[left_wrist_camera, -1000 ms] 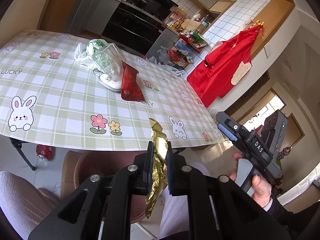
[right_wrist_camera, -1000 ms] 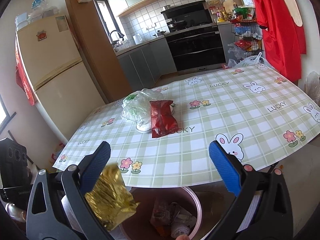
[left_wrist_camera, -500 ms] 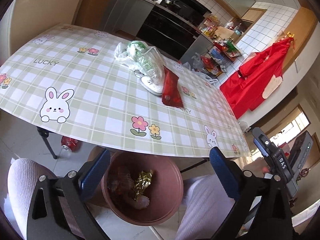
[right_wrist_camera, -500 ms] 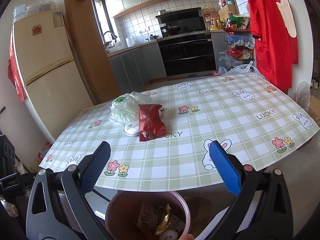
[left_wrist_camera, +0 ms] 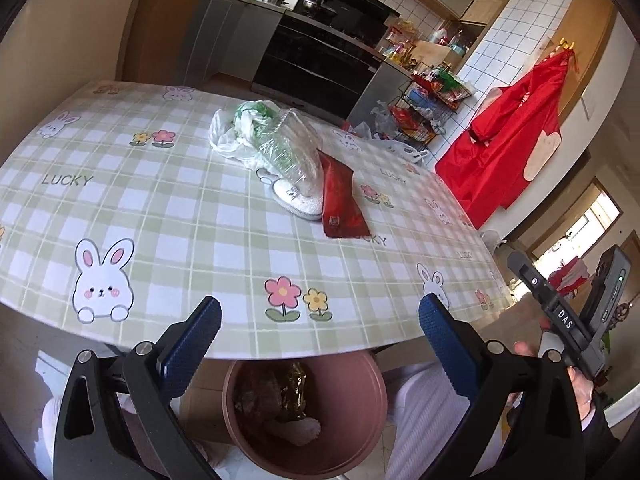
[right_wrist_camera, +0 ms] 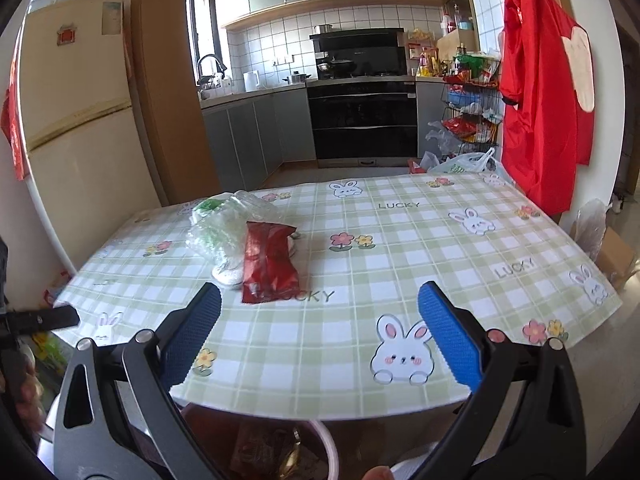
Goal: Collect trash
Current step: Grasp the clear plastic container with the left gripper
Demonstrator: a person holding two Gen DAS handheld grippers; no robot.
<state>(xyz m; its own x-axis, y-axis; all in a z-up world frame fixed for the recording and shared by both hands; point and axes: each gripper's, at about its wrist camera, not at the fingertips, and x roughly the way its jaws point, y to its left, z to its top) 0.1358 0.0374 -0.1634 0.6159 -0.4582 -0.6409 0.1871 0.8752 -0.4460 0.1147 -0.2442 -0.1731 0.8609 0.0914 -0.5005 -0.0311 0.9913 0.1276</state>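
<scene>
My left gripper (left_wrist_camera: 320, 316) has just let go: its jaws stand wide and empty, and the gold wrapper (left_wrist_camera: 294, 390) it carried a second ago now lies in the bin (left_wrist_camera: 360, 436) under the table (left_wrist_camera: 160, 216) edge. My right gripper (right_wrist_camera: 320, 312) is open too, holding nothing. The red packet (left_wrist_camera: 340, 200) and clear bag (left_wrist_camera: 280, 148) wait on the table.

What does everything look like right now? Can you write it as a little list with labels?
table: green checked cloth with bunnies and flowers
on table: flat red foil packet, clear crinkled plastic bag, white round foam dish under the bag
bin: round pink plastic bin on the floor below the table edge
in bin: gold foil wrapper and other scraps
left hand-held gripper: open, holding nothing
right hand-held gripper: open, holding nothing
</scene>
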